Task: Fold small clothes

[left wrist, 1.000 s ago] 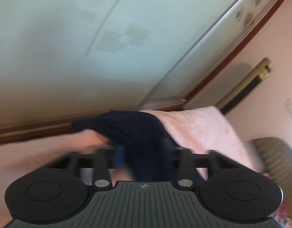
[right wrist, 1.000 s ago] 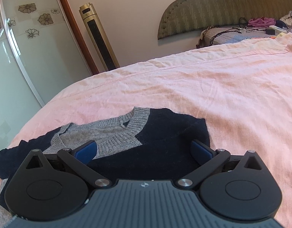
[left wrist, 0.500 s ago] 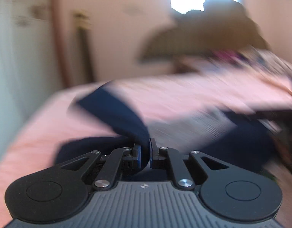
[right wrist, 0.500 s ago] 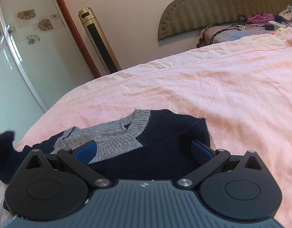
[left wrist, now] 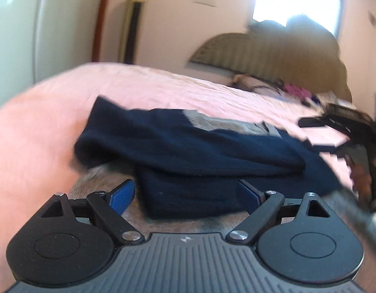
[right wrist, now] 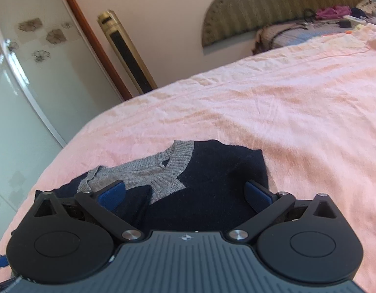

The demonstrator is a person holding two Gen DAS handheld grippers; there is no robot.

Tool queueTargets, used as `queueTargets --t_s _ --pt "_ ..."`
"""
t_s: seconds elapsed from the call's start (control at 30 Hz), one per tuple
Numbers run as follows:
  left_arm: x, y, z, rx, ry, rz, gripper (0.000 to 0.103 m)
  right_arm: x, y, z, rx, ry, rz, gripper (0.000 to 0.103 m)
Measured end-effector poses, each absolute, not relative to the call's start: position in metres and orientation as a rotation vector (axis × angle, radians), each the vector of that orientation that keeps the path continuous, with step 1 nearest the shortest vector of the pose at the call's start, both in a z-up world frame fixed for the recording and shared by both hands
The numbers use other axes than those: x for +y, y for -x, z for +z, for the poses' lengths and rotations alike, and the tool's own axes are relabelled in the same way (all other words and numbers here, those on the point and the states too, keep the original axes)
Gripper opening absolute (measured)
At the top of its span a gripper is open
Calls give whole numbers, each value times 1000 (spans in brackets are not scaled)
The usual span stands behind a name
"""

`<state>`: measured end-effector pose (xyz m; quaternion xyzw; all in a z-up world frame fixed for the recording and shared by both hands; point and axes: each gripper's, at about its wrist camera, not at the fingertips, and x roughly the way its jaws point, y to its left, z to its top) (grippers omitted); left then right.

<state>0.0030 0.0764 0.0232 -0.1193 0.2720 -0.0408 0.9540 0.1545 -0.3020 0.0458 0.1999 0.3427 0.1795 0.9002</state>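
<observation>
Left wrist view: looking out over the left gripper (left wrist: 188,193), jaws opening, blue pads standing wide with nothing pinched. Lying on the pink bedsheet (left wrist: 41,134) just ahead, the navy-and-grey knit sweater (left wrist: 237,183), with the navy sleeve (left wrist: 178,144) draped across its body, long axis running left to right in this view, cuff end reaching toward the right. Showing at the far right edge, blurred, past the sweater's right side, the right gripper (left wrist: 339,131). Standing well beyond the sweater, the headboard (left wrist: 261,53).

Right wrist view: looking down past the right gripper (right wrist: 185,193), jaws closing slightly yet wide apart, pads hovering over navy knit without pressing it. Spreading ahead, the same sweater, grey V-neck collar (right wrist: 173,161) pointing away toward the gold tower fan (right wrist: 127,53), a navy fold edge sitting just inside the left pad.

Judging from both: left side already folded in, right side of the sweater lying nearest the right gripper, so probably calling for that hand to carry the right sleeve or edge leftward across the body.
</observation>
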Motion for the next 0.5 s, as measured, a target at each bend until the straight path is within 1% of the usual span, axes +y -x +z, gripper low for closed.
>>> queueTargets --t_s 0.07,0.1,0.17,0.2,0.27,0.3,0.33,0.37,0.5 --pt "85 -4 22 535 302 -55 90 -295 -145 59 731 -464 484 92" --pt "86 -6 20 549 313 -50 90 -285 -145 61 788 -446 519 91" --pt "87 -10 20 563 320 -58 91 -260 -149 57 897 -338 529 83" --pt "87 -10 21 561 318 -58 91 -249 -151 52 932 -275 513 76" --pt "87 -11 21 559 314 -58 91 -233 -147 50 909 -188 489 68" --pt "87 -11 21 558 315 -57 91 -229 -146 52 910 -182 492 44" --pt "87 -12 21 558 317 -56 91 -227 -147 53 917 -182 500 11" --pt "88 -11 20 557 321 -55 92 -226 -146 57 906 -171 500 12" --pt "90 -8 14 552 332 -60 92 -236 -129 92 772 -99 510 11"
